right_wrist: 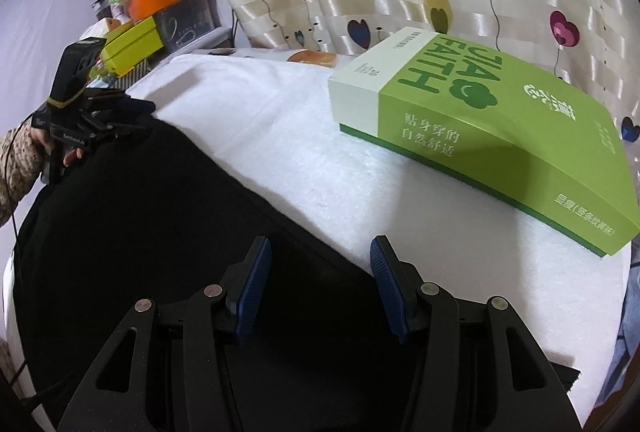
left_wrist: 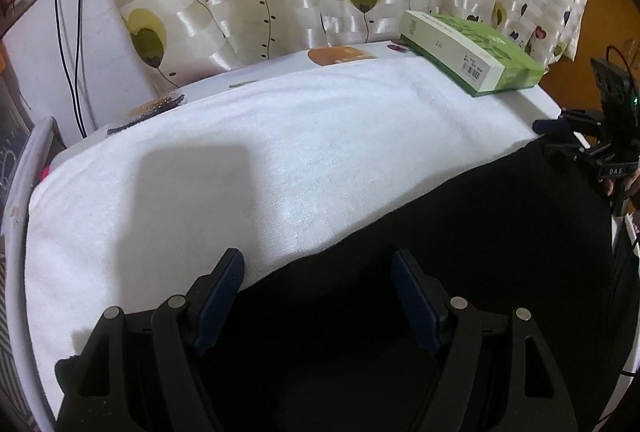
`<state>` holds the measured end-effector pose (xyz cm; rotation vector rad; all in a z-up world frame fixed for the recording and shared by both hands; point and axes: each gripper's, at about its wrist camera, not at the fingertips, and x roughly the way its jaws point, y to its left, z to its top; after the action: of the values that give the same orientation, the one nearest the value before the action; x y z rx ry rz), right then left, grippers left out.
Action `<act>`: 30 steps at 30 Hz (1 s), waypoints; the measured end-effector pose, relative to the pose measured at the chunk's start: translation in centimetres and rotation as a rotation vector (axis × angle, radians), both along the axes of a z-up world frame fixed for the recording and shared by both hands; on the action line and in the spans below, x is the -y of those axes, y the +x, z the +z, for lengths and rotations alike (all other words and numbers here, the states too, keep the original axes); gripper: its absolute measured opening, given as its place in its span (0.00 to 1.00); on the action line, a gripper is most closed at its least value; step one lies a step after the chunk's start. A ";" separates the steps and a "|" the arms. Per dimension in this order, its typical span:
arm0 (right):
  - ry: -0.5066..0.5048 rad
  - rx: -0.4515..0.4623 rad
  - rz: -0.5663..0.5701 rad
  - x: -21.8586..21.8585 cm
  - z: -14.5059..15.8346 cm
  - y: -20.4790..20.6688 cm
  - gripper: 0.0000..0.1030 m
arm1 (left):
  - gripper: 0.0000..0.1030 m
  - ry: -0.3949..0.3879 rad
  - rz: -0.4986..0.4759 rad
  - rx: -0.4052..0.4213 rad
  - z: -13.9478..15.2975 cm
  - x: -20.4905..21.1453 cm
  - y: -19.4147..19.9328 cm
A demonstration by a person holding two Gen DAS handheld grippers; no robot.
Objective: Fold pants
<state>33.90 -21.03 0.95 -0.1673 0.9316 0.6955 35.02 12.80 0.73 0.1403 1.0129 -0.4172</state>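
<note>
Lying flat across near side of white terry towel (left_wrist: 280, 152): black fabric pants (left_wrist: 440, 252). Left gripper (left_wrist: 318, 264) spread wide above pants edge. Right gripper (right_wrist: 318, 252) likewise spread, pinching nothing. Green cardboard box (right_wrist: 500, 136) far right.

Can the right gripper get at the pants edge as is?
Probably yes. The right gripper hangs open right over the pants edge on the towel, nothing between the jaws. The green box sits further back, out of the way.
</note>
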 end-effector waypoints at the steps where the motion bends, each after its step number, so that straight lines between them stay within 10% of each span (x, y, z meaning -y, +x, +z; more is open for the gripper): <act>1: -0.003 0.002 0.004 -0.1 0.0 -0.1 0.52 | 0.76 -0.006 -0.004 0.004 0.0 -0.1 -0.1; 10: -0.069 0.041 0.016 -0.9 0.0 -1.1 0.48 | 0.76 -0.003 -0.048 0.017 0.0 0.0 -0.9; 14: -0.086 0.051 0.010 -0.7 0.1 -1.6 0.32 | 0.73 -0.002 -0.056 0.029 0.0 0.1 -1.3; 30: -0.104 0.130 -0.043 -0.1 1.0 -3.5 0.04 | 0.14 0.067 -0.037 0.111 1.6 0.4 -4.3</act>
<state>30.40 -20.93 1.99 -0.2805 0.8450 0.5894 30.74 12.42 2.30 0.2403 0.9163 -0.4048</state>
